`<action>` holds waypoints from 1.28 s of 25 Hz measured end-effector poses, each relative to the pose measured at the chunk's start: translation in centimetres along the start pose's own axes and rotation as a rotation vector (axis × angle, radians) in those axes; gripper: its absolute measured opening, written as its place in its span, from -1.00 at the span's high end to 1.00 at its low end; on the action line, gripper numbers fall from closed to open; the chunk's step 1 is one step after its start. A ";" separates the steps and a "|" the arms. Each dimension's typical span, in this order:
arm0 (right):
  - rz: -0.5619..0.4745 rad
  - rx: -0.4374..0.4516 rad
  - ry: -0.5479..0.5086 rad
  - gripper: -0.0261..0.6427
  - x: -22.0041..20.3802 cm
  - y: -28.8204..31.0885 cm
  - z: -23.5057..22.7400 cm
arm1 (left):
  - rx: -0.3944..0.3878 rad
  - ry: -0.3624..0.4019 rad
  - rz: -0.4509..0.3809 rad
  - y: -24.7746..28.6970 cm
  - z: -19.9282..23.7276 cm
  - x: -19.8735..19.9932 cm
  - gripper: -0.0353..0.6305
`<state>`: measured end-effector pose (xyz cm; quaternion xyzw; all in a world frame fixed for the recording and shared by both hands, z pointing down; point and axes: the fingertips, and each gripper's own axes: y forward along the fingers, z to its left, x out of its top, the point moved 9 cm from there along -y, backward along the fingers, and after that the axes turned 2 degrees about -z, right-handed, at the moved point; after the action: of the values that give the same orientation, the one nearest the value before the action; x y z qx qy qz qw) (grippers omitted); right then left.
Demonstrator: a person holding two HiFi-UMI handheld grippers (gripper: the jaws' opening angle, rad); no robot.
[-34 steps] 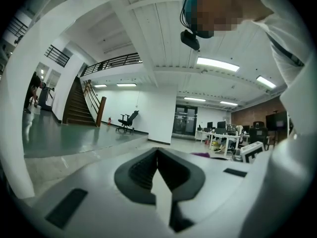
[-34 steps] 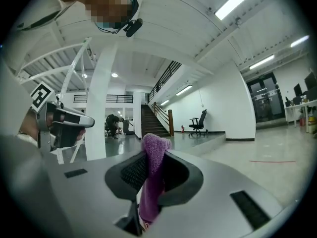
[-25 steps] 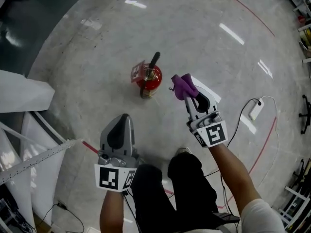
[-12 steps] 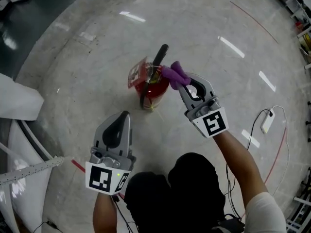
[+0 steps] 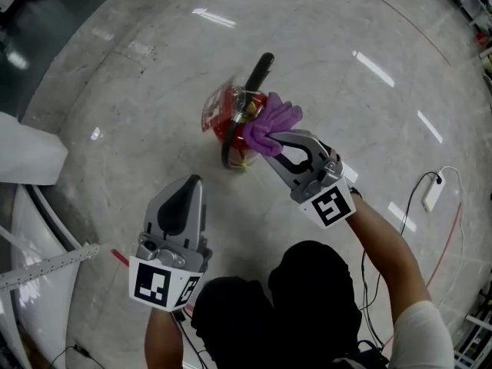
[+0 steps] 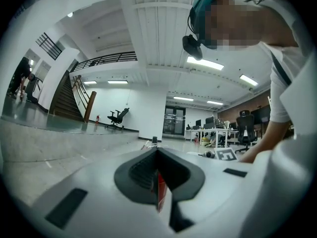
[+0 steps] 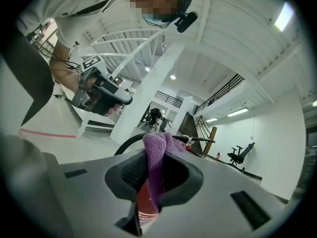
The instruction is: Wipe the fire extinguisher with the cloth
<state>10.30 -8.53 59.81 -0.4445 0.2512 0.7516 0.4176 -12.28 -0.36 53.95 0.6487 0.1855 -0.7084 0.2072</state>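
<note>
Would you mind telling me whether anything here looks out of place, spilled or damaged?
Nothing looks spilled or damaged. The fire extinguisher stands upright on the floor, the purple cloth in the right gripper at its top. Only a power strip lies loose to the right.

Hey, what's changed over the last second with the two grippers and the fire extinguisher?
The right gripper, shut on the purple cloth, swung in from the right of the fire extinguisher and brought the cloth to its top; whether it presses there is unclear. Nothing was picked up or released. The left gripper stayed shut and empty, and the extinguisher stayed upright on the floor.
</note>
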 end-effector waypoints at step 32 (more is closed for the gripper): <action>0.070 0.060 0.025 0.74 -12.0 -0.2 8.7 | 0.002 -0.041 0.060 -0.1 0.1 -4.5 0.88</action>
<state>9.55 -6.77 74.51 -0.4319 0.2940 0.7525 0.4009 -12.13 -0.12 58.41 0.6395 0.1609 -0.7153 0.2314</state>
